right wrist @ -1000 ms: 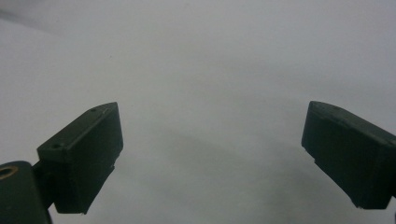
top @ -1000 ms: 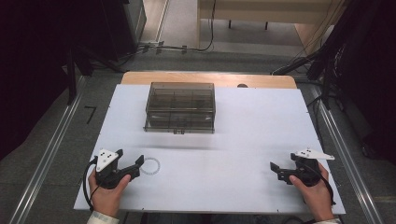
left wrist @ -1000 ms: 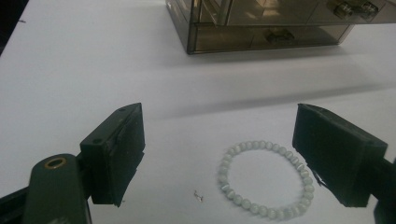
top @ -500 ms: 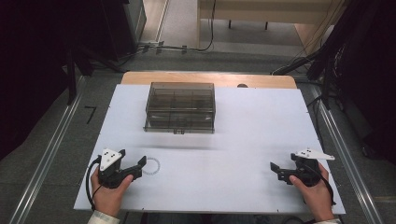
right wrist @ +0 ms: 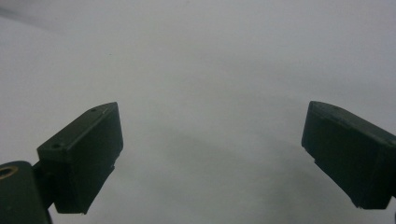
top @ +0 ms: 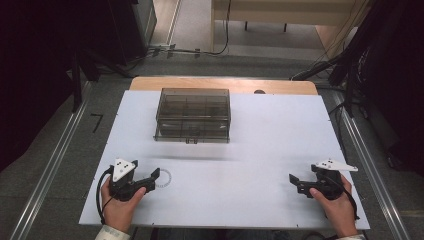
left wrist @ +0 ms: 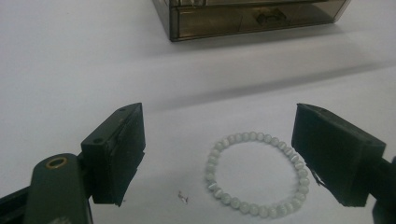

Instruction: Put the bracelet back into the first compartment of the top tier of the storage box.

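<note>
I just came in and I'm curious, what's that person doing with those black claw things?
A person holds a gripper in each hand over a white table. The left gripper is open, its jaws on either side of a pale bead bracelet, not pinching it. The right gripper is open too, holding nothing. A smoky plastic box sits farther back.

Glossy pale bead bracelet [left wrist: 257, 174] (glassy-looking), matt white table [top: 270, 150]

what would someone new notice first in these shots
A pale bead bracelet lies flat on the white table, between the open jaws of the left tongs near the front left edge. Farther back stands a smoky clear box with compartments, lid shut. The right tongs rest open at the front right, over bare table.
</note>
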Motion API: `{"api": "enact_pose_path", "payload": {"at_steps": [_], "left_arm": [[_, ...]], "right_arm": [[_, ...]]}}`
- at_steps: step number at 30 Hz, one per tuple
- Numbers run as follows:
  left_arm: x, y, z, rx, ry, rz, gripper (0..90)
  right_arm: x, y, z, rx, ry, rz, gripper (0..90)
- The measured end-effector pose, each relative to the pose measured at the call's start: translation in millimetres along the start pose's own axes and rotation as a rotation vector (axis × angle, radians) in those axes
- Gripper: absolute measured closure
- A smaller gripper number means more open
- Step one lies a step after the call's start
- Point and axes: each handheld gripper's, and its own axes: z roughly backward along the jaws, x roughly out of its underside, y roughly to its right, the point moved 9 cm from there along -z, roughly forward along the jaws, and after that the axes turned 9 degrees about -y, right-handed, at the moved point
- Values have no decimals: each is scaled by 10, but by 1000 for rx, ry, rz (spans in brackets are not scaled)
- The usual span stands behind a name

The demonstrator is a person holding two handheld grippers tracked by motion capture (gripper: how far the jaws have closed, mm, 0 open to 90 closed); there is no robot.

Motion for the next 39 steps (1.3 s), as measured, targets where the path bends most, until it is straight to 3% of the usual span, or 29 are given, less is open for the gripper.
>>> {"api": "enact_pose_path", "payload": {"at_steps": [7, 25, 39], "left_arm": [[-9, -19, -9, -19, 10, 7, 233], [46, -65, -75, -79, -45, 6, 440], [105, -54, -131, -71, -100, -4, 549]], "right_arm": [[2, -1, 0, 0, -1, 0, 38], [1, 2, -3, 1, -1, 0, 38], [3, 3, -3, 1, -2, 1, 38]]}}
